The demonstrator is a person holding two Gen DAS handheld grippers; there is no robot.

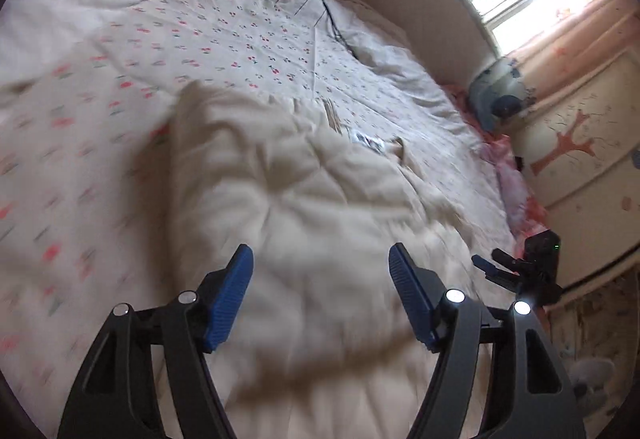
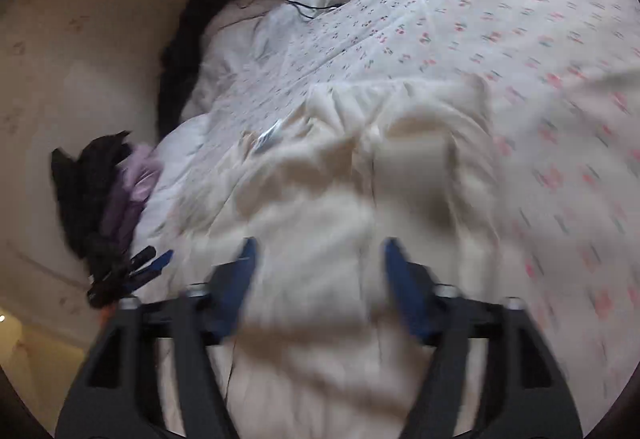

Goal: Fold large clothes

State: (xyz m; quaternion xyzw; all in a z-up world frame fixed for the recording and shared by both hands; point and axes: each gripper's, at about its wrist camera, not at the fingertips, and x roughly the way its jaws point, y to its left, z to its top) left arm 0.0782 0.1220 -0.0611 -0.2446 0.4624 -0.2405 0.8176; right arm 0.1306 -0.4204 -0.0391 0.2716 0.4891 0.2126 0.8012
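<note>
A cream garment (image 1: 312,207) lies rumpled on the cherry-print bedsheet (image 1: 224,39), perhaps partly folded; blur hides its edges. The left gripper (image 1: 320,279) and right gripper (image 2: 318,271) hover over it, jaws spread, holding nothing. A dark cable (image 1: 336,27) lies beyond.

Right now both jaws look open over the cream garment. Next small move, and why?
Probably lower both grippers onto the near edge of the cream garment and close on it. The left gripper and right gripper both have jaws spread with nothing pinched between them, and the garment lies rumpled on the cherry-print sheet, not yet neatly folded. Both views are blurred, so settle first.
</note>
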